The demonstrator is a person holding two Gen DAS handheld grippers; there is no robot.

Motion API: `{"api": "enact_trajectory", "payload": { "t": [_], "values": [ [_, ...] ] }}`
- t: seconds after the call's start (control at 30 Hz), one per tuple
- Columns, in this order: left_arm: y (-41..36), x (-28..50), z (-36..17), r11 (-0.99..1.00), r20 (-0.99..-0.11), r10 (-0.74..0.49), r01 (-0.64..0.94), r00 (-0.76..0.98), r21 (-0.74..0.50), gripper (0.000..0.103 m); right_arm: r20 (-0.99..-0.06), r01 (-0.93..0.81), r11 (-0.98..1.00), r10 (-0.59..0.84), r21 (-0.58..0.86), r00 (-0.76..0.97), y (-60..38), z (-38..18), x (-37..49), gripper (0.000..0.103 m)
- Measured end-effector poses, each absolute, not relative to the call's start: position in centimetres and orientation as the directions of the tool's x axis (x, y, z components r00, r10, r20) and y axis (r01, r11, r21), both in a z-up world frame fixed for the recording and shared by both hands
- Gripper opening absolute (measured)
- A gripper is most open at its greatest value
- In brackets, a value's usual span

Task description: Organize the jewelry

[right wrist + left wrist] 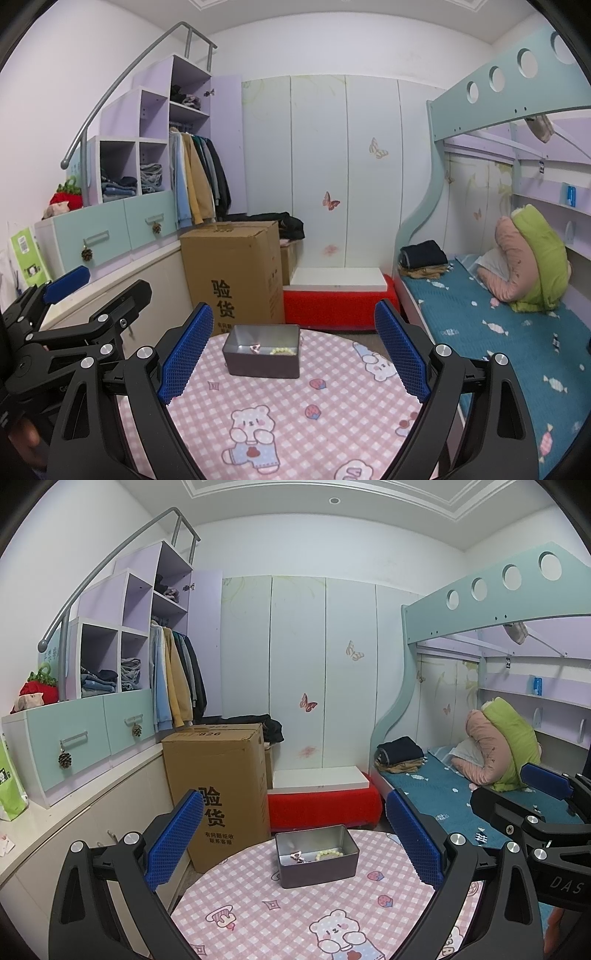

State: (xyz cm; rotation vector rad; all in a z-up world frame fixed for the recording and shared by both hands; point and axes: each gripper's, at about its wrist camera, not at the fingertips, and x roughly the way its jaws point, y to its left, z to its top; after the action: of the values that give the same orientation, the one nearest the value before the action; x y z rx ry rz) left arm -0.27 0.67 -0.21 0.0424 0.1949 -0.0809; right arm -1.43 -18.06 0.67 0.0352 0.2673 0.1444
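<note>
An open grey metal tin (321, 867) (258, 365) stands on the far part of a round table with a pink checked cloth (295, 915) (295, 406). Inside the tin lie a pale bead bracelet (330, 854) (282, 350) and a small pinkish trinket (296, 857) (255, 348). My left gripper (295, 834) is open, held above the table's near side with the tin between and beyond its blue pads. My right gripper (295, 350) is open too, likewise back from the tin. Each gripper shows at the edge of the other's view, the right one (546, 786) and the left one (66, 284).
A tall cardboard box (218, 786) (236, 273) stands just behind the table on the left, next to a cream cabinet. A red-covered bench (325, 805) sits behind the table. A bunk bed with blue bedding (498, 332) runs along the right.
</note>
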Motion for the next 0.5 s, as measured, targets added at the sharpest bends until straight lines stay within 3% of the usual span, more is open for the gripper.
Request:
{"api": "enact_trajectory", "payload": {
  "t": [0.5],
  "values": [
    [0.81, 0.06, -0.09, 0.995, -0.202, -0.083, 0.092, 0.976, 0.032, 0.096, -0.264, -0.134, 0.989, 0.144, 0.054, 0.954, -17.92, 0.46, -1.08, 0.086]
  ]
}}
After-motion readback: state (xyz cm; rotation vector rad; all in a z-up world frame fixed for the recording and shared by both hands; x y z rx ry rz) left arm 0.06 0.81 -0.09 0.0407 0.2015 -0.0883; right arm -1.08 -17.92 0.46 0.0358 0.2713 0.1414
